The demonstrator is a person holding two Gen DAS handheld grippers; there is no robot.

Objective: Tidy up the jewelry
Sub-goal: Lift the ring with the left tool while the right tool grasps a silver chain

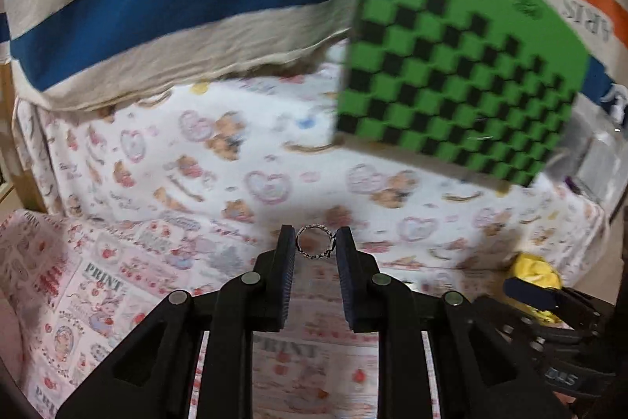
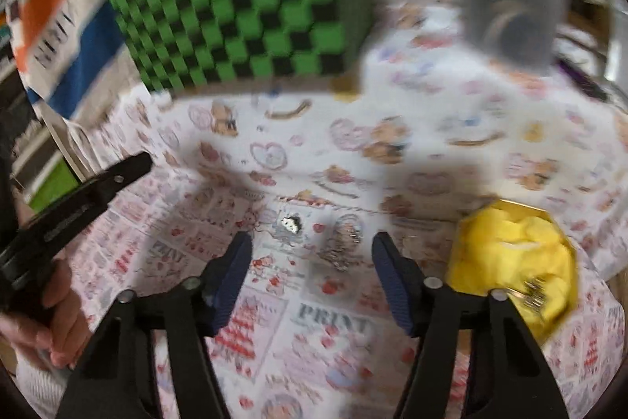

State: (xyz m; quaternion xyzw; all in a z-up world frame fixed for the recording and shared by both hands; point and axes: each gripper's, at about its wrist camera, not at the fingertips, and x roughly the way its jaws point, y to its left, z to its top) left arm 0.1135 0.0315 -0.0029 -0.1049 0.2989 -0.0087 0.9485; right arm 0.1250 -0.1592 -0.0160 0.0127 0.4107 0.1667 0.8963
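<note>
While my left gripper [image 1: 314,248] pinches a small silver ring [image 1: 315,247] above the printed cloth [image 1: 117,285], my right gripper [image 2: 312,250] hangs open and empty beside the yellow-lined box [image 2: 510,254].

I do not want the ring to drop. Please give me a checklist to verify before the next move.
1. Ring pinched between the left gripper fingertips: ok.
2. Grip is deep on the pads: not ok, it sits at the very tips.
3. Right gripper is free, nothing between its fingers: ok.
4. Yellow-lined box is open to receive: ok.
5. Loose jewelry on the printed cloth under the right gripper: ok.
6. Picture sharp enough to aim: not ok, right wrist view is blurred.
</note>
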